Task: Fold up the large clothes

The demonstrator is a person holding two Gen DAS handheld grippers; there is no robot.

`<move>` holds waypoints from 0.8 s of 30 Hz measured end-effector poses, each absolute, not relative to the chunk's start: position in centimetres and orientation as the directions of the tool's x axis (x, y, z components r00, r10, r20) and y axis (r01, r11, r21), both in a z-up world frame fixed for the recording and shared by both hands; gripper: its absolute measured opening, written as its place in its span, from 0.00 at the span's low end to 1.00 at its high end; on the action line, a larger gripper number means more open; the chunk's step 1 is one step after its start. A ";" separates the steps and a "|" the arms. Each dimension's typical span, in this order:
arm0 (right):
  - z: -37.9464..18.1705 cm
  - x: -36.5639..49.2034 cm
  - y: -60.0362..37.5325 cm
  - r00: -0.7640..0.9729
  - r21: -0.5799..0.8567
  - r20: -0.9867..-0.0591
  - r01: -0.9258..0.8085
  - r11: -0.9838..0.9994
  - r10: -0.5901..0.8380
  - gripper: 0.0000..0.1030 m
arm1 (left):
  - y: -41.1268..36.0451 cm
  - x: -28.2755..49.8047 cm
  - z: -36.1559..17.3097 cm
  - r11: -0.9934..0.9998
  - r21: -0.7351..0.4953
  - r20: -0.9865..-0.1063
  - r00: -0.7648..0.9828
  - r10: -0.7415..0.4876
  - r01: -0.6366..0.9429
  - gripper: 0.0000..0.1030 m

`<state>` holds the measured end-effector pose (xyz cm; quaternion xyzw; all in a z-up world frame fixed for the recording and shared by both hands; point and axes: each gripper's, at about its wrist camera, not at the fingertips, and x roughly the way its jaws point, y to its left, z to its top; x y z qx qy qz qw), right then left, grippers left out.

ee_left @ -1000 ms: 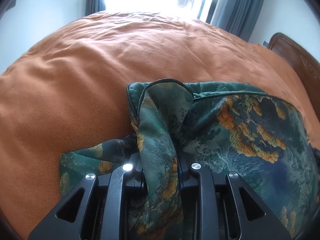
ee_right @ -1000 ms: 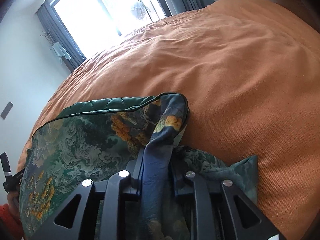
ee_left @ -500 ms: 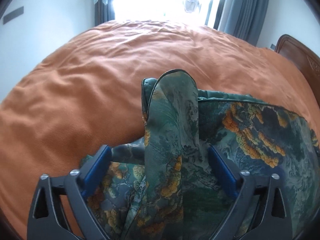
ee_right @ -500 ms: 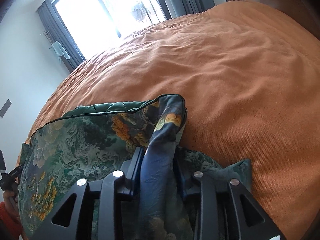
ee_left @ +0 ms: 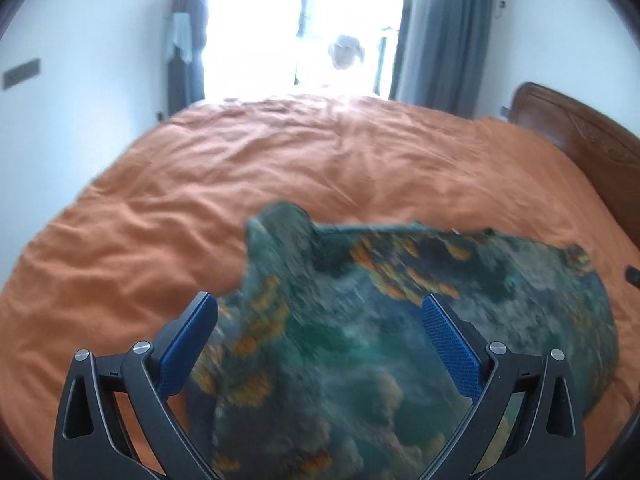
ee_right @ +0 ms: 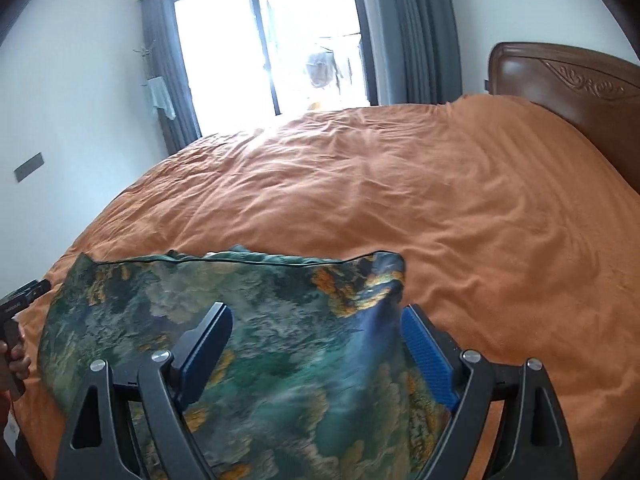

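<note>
Green patterned garment with orange floral print, thin and silky (ee_right: 256, 332), lies folded over on the orange bedspread (ee_right: 460, 208), at 6 o'clock in both wrist views; one fold appears made, though its far left corner (ee_left: 280, 220) stands rucked and further folds probably remain. Left gripper (ee_left: 320, 340) and right gripper (ee_right: 316, 344) are both opening, jaws spread wide, cloth beneath them but pinched by neither. The piped far edge (ee_right: 240, 262) runs from 9 to 3 o'clock. Bare bedspread offers ample room toward 12 o'clock; the carved wooden headboard (ee_right: 568, 80) bounds the bed at 2 o'clock.
</note>
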<state>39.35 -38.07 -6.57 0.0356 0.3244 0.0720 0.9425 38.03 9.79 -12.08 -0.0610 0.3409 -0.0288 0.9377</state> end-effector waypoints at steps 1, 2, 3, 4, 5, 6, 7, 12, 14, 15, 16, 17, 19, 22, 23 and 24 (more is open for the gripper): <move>-6.5 38.6 -37.2 0.773 0.111 -0.607 -0.145 0.983 0.182 0.88 | 9.5 37.9 -12.5 0.991 -0.131 -0.652 0.750 -0.111 0.033 0.99; -6.7 38.1 -36.2 0.761 0.103 -0.617 -0.176 0.979 0.201 0.88 | 9.0 37.7 -13.1 0.993 -0.108 -0.671 0.734 -0.110 0.051 0.99; -7.2 37.7 -35.2 0.744 0.092 -0.634 -0.201 0.975 0.213 0.88 | 8.6 37.5 -13.7 0.996 -0.072 -0.686 0.721 -0.094 0.061 0.99; -7.7 37.2 -34.4 0.728 0.078 -0.650 -0.219 0.973 0.216 0.88 | 8.3 37.3 -14.3 0.997 -0.045 -0.698 0.712 -0.077 0.064 0.99; -8.7 36.8 -33.3 0.708 0.048 -0.674 -0.240 0.970 0.209 0.88 | 8.2 37.2 -14.8 0.997 -0.035 -0.709 0.702 -0.069 0.062 0.99; -9.7 36.3 -32.5 0.698 0.015 -0.690 -0.251 0.968 0.192 0.88 | 8.2 37.0 -15.2 0.998 -0.036 -0.717 0.694 -0.066 0.058 0.99; -10.6 36.0 -32.0 0.690 -0.011 -0.702 -0.255 0.967 0.174 0.88 | 8.3 36.9 -15.6 0.998 -0.037 -0.722 0.689 -0.061 0.049 0.99; -13.9 34.4 -32.9 0.677 -0.085 -0.732 -0.195 0.977 0.071 0.88 | 9.0 36.5 -17.0 0.998 -0.051 -0.733 0.678 -0.057 0.028 0.99; -14.1 34.0 -34.1 0.684 -0.068 -0.727 -0.155 0.986 0.058 0.88 | 9.0 36.4 -17.5 0.998 -0.059 -0.733 0.677 -0.062 0.029 0.99; -14.1 33.9 -34.9 0.685 -0.058 -0.727 -0.125 0.990 0.044 0.88 | 9.1 36.2 -17.5 0.997 -0.067 -0.729 0.682 -0.066 0.025 1.00; -14.3 33.9 -35.7 0.684 -0.046 -0.729 -0.098 0.994 0.034 0.88 | 9.1 36.1 -17.5 0.997 -0.075 -0.727 0.683 -0.069 0.021 0.99; -14.4 33.9 -36.5 0.680 -0.029 -0.732 -0.073 0.997 0.029 0.88 | 9.1 36.0 -17.6 0.996 -0.082 -0.732 0.677 -0.073 0.020 0.99; -14.8 33.9 -37.4 0.673 0.006 -0.738 -0.049 0.999 0.038 0.90 | 9.0 35.9 -17.3 0.997 -0.076 -0.746 0.662 -0.074 0.026 1.00; -15.3 34.1 -37.8 0.670 0.017 -0.742 -0.030 0.999 0.033 0.94 | 8.6 35.3 -16.5 0.998 -0.057 -0.753 0.655 -0.063 0.029 1.00; -15.4 34.1 -37.7 0.670 0.014 -0.742 -0.028 1.000 0.029 0.94 | 8.5 35.0 -16.0 0.998 -0.053 -0.758 0.650 -0.057 0.026 1.00; -15.4 34.2 -37.6 0.670 0.013 -0.742 -0.026 1.000 0.027 0.94 | 8.3 34.9 -15.5 0.998 -0.052 -0.765 0.642 -0.054 0.022 1.00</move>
